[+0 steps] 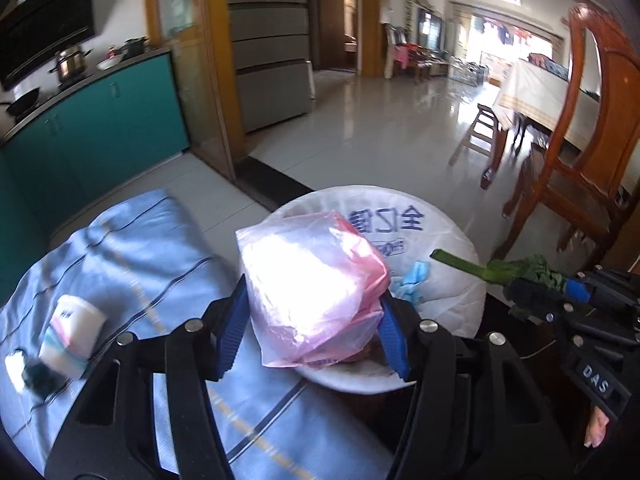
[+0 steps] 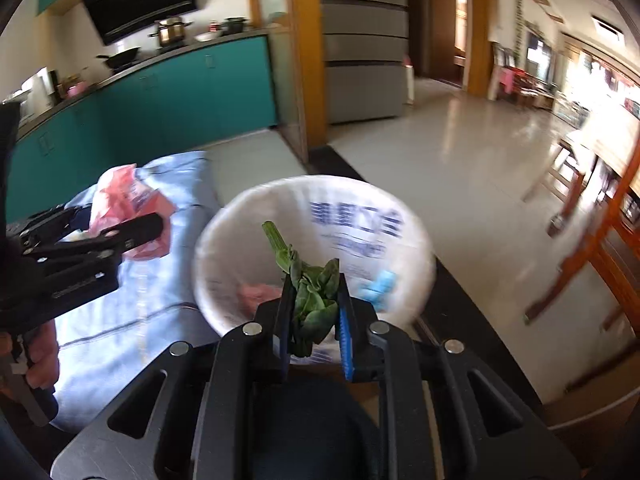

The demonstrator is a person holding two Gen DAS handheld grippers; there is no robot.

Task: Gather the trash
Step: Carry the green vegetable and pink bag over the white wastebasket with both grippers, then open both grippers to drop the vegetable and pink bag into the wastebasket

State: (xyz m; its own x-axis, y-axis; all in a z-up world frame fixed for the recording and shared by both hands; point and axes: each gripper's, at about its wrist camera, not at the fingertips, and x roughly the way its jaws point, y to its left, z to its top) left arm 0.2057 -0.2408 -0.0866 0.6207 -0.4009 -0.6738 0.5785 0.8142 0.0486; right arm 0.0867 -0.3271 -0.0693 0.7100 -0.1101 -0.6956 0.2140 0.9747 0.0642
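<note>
Blue striped cloth [image 1: 132, 256] covers the table beside the white-lined bin [image 1: 452, 280], where the left gripper [image 1: 312, 328] clamps a pink plastic bag [image 1: 312, 280] and the right gripper [image 2: 314, 316] pinches wilted greens [image 2: 312, 296], both best released squarely over its mouth.

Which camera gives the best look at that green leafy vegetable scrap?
The right wrist view: the green vegetable scrap sits centred, pinched in the right tongs. The left wrist view shows it sideways near the frame's right edge.
</note>
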